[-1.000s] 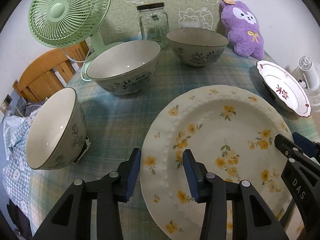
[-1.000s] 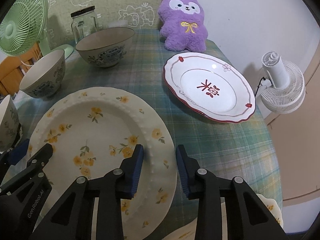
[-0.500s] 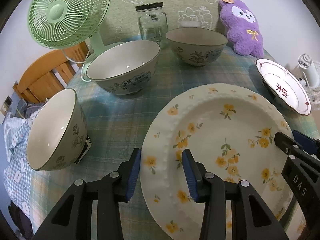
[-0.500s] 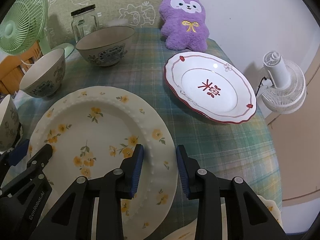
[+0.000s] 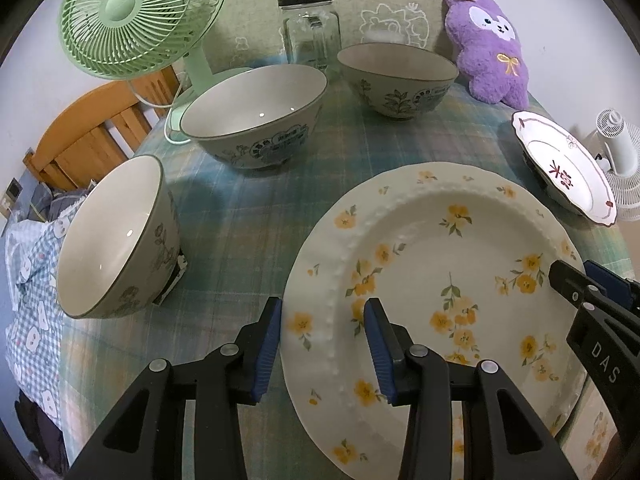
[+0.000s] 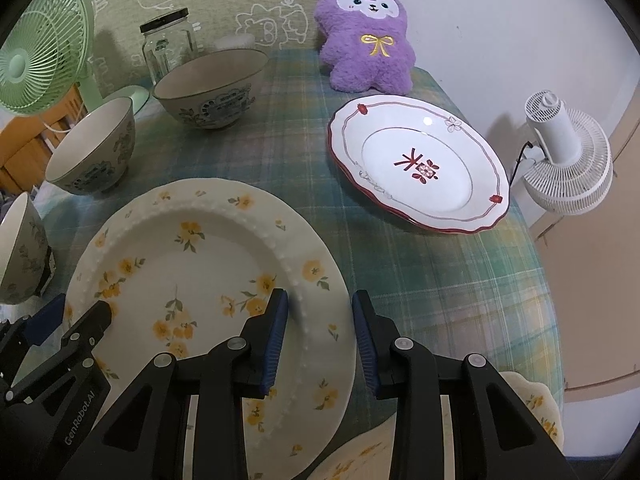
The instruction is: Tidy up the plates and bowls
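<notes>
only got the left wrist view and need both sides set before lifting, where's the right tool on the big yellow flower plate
Observer: The right tool straddles the right-hand rim of the cream round ceramic plate with yellow flowers: one finger sits over the plate and the other outside its edge.
Operator: ok, anything else close to that tool
Observer: Yes, a second yellow-flowered plate with a scalloped edge lies nearest the camera. It is partly hidden by the right tool.
</notes>
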`<state>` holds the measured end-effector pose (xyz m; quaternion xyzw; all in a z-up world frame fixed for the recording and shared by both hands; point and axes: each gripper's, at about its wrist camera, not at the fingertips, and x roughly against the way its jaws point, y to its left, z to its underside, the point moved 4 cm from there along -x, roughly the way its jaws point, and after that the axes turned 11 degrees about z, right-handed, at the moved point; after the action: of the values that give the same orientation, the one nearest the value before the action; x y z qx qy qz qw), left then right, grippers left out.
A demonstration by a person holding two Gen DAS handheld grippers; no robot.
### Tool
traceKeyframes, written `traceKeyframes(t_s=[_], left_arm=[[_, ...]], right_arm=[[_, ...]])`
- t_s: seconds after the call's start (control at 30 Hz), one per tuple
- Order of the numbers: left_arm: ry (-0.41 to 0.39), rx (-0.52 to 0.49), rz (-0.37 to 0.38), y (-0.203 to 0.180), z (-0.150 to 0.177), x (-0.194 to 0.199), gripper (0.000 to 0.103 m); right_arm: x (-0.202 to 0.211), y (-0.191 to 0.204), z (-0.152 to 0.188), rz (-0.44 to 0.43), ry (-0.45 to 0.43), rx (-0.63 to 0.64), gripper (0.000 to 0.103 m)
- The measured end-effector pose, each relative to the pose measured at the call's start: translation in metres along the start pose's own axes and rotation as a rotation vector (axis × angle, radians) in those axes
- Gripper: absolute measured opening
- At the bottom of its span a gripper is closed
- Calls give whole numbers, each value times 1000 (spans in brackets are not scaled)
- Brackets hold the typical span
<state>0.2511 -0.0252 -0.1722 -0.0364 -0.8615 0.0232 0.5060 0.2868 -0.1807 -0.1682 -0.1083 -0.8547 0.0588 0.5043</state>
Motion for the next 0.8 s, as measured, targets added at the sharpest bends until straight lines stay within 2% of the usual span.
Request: traceKeyframes(t_s=[0.8], left_arm=[[-48,2,12,0,0,33,40]], right_arm=[[29,-6,3,6,-14,-8,37]])
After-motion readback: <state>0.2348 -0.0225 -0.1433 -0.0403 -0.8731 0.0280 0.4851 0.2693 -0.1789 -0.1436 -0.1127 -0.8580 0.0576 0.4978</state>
